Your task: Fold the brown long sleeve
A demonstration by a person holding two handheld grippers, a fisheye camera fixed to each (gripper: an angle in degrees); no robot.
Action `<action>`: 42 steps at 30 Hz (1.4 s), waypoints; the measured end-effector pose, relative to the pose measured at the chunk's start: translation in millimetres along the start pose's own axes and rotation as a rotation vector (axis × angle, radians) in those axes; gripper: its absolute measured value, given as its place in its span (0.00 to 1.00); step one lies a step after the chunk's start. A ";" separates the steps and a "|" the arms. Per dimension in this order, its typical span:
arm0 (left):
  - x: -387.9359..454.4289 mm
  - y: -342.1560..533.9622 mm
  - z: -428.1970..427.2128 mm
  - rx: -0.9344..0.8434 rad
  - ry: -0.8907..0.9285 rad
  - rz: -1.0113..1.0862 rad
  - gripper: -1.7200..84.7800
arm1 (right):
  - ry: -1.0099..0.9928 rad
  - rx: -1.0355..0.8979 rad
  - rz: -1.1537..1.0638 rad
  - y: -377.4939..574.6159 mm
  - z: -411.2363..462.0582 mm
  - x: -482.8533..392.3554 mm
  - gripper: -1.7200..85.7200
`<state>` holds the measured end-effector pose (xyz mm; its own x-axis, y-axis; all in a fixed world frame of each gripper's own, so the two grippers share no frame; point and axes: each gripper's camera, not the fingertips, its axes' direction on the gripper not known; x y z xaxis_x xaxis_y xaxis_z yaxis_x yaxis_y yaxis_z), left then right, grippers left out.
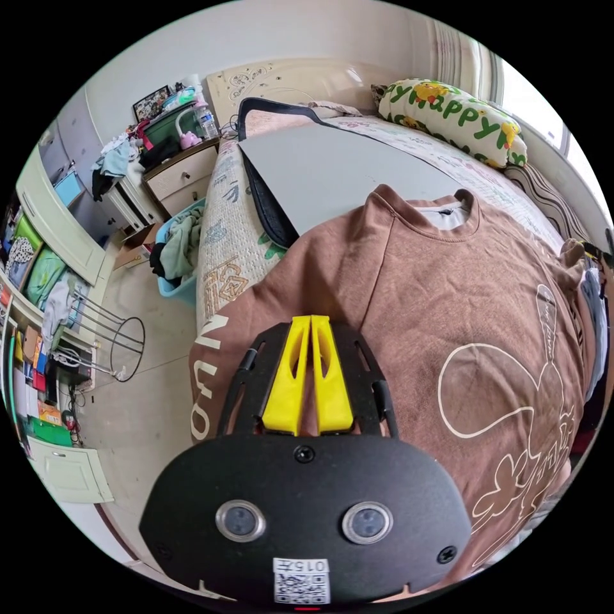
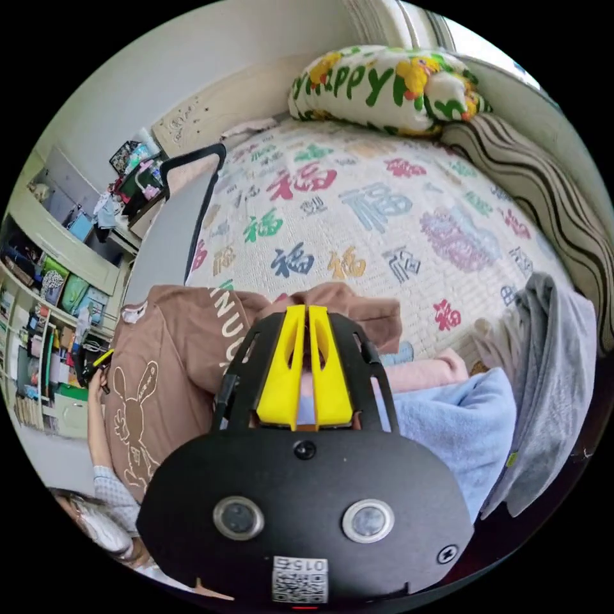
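Ahead of the left gripper (image 1: 311, 320), the brown long sleeve (image 1: 460, 300) covers the near bed, and beyond its collar a flat grey board (image 1: 332, 166) lies bare, offering open passage up to the headboard. Ahead of the right gripper (image 2: 306, 310), the patterned bedspread (image 2: 358, 211) stretches open up to the pillow (image 2: 384, 83). A pile of blue, pink and grey clothes (image 2: 473, 409) crowds its right side.

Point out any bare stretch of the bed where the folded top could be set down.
The patterned bedspread lies open between the cartoon pillow, the grey board and the brown long sleeve. It is crowded near the right tool: light blue, pink and grey clothes are heaped there.
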<state>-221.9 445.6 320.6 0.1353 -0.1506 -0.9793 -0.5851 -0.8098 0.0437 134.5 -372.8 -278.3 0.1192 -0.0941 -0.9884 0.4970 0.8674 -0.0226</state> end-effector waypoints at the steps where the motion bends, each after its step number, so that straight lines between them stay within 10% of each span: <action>1: 1.2 -1.8 -3.3 0.000 0.007 -0.004 0.02 | 0.006 0.129 -0.036 -2.3 -25.1 -12.9 0.02; 5: 14.1 -7.3 -15.8 0.004 -0.020 0.009 0.02 | 0.071 0.433 -0.193 7.6 -74.4 -46.8 0.03; 10: 37.2 -17.7 -39.4 0.010 -0.080 0.036 0.02 | 0.251 -0.097 0.110 9.3 10.7 20.0 0.08; 15: 55.2 -29.7 -65.1 0.011 -0.129 0.058 0.02 | 0.065 -0.107 0.180 15.6 4.2 37.4 0.09; 24: 67.0 -24.7 -205.1 0.146 -0.159 0.030 0.02 | -0.067 0.106 -0.291 78.1 -84.3 -90.6 0.09; 31: 64.2 149.8 -426.3 0.336 0.301 0.088 0.03 | -0.332 0.092 -0.684 295.3 -109.5 -175.1 0.11; 42: 34.3 435.6 -537.0 0.408 0.461 -0.208 0.11 | -0.291 0.231 -0.419 452.9 -141.5 -128.4 0.10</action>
<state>-42.7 -216.8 412.2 0.5549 -0.3154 -0.7698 -0.7540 -0.5817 -0.3052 222.6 101.3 -182.8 0.0867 -0.5670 -0.8192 0.7243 0.6005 -0.3390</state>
